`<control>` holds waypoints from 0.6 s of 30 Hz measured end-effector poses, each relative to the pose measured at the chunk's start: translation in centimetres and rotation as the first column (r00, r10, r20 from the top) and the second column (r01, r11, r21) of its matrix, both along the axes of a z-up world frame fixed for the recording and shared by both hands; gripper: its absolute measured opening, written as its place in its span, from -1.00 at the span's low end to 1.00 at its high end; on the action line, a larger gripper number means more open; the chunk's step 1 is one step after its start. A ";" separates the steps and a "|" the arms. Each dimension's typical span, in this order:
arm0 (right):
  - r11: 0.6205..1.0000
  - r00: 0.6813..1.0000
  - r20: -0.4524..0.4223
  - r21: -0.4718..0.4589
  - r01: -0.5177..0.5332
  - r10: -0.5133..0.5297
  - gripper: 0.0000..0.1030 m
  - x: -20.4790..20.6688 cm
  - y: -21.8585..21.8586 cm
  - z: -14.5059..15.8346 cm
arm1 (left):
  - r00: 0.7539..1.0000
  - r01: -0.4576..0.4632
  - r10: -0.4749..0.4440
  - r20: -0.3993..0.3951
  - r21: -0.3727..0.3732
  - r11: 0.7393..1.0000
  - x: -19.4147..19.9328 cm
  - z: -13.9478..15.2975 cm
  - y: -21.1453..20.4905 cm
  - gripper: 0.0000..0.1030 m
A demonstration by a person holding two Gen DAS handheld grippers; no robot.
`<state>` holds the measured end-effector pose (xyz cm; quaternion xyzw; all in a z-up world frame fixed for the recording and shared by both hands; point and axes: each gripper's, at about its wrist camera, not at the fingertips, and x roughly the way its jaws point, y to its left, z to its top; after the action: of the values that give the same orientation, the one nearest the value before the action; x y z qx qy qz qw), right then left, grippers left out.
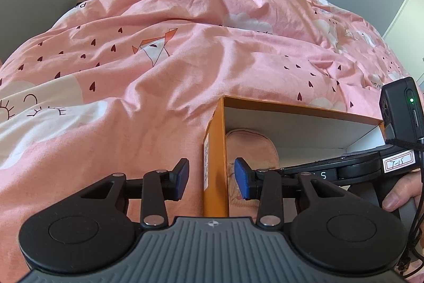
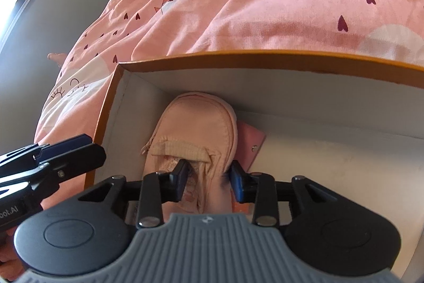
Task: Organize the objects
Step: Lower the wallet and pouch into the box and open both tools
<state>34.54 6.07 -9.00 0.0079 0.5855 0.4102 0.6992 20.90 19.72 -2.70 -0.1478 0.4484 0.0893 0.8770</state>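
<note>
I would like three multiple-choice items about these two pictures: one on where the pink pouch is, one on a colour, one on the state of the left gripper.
1. Where is the pink pouch?
A. Inside the box
B. On the quilt beside the box
C. On the floor

2. What colour is the outside of the box?
A. Blue
B. Orange
C. Green

3. How do the left gripper's fingers stand at the box wall?
A. Both inside the box
B. Both outside the box
C. One on each side, not touching it

Key: 1 A, it lies on the box's white floor; 2 B, rim and outer wall are orange; 3 C, gaps show on both sides.
</note>
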 end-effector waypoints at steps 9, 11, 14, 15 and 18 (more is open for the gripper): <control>0.999 0.995 0.095 0.031 0.014 -0.017 0.05 -1.0 -1.5 3.3 | 0.998 -0.018 0.017 0.059 0.018 1.000 -1.7 1.5 -0.7 -0.13; 0.999 0.991 0.132 0.042 0.009 -0.015 0.06 -2.1 -2.1 4.5 | 0.996 -0.012 0.009 0.085 0.031 0.999 -2.7 2.5 -1.4 -0.13; 0.998 0.980 0.197 0.068 -0.005 -0.009 0.10 -4.3 -3.5 6.7 | 0.990 0.004 -0.009 0.142 0.032 0.999 -4.5 4.3 -2.7 -0.13; 0.997 0.976 0.219 0.076 -0.006 -0.011 0.13 -5.0 -4.0 7.4 | 0.988 0.011 -0.016 0.156 0.031 0.999 -5.1 4.8 -3.2 -0.13; 0.994 0.956 0.293 0.112 -0.004 -0.029 0.22 -7.5 -6.0 9.5 | 0.980 0.029 -0.036 0.194 0.041 0.999 -7.0 6.5 -4.6 -0.13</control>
<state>27.08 0.02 0.55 -0.0105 0.4510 0.4344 0.7796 13.92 15.09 3.78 -0.1317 0.3611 0.0686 0.9206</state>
